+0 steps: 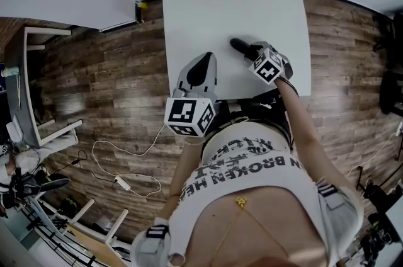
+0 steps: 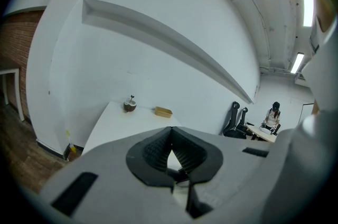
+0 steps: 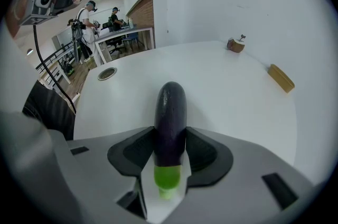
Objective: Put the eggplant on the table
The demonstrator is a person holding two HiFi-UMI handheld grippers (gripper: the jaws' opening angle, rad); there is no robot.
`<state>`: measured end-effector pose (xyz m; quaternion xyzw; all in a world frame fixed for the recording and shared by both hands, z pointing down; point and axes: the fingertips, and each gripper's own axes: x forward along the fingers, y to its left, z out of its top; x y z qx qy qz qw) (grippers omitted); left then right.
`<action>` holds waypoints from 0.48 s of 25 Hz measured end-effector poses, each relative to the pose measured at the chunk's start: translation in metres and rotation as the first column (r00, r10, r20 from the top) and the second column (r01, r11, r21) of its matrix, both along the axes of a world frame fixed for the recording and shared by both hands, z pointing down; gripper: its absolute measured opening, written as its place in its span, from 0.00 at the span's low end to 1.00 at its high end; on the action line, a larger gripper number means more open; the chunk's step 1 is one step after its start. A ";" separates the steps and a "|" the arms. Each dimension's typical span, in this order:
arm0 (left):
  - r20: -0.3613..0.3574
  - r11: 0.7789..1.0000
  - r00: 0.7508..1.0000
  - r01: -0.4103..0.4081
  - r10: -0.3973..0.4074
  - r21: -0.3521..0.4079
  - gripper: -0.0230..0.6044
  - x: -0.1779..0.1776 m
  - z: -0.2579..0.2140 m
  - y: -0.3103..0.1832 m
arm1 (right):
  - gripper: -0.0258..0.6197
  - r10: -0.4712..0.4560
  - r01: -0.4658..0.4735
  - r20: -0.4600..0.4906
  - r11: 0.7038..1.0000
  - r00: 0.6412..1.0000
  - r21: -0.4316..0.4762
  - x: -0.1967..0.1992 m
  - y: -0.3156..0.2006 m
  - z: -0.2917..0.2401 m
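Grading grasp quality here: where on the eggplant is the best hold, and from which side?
Grip the purple body just past the green cap, as the right gripper does: jaws across the narrow width, coming in from the stem end along its length. The eggplant is long, smooth and round, so a hold across its width sits firm; its rounded far tip would likely slip.

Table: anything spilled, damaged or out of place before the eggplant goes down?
Nothing stands out. The white table shows no spills; the wooden block and the small brown object sit apart at its far end. The eggplant looks intact, clamped straight in the right gripper.
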<state>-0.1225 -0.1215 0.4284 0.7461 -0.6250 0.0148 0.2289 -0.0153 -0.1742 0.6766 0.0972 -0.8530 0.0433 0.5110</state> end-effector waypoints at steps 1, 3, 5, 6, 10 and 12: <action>0.000 1.000 1.000 0.001 -0.001 0.000 0.05 0.000 0.000 0.000 | 0.32 0.000 0.000 0.000 1.000 1.000 0.001 0.000 0.000 0.000; 0.000 1.000 1.000 0.003 -0.003 0.001 0.05 -0.002 0.000 0.000 | 0.32 0.002 -0.002 -0.001 1.000 1.000 0.001 -0.001 -0.001 0.000; 0.000 1.000 1.000 0.004 -0.004 0.000 0.05 -0.004 0.000 0.001 | 0.32 0.004 -0.004 -0.001 1.000 1.000 0.001 -0.002 0.000 0.001; 0.000 1.000 1.000 0.005 -0.005 0.000 0.05 -0.004 0.000 0.001 | 0.32 0.005 -0.005 -0.001 1.000 1.000 0.001 -0.003 0.001 0.001; 0.001 1.000 1.000 0.008 -0.008 0.001 0.05 -0.006 0.000 0.003 | 0.32 0.009 -0.009 0.001 1.000 1.000 0.002 -0.004 0.001 0.000; 0.001 1.000 1.000 0.008 -0.008 0.002 0.05 -0.007 -0.001 0.003 | 0.32 0.010 -0.010 0.001 1.000 1.000 0.002 -0.004 0.001 0.000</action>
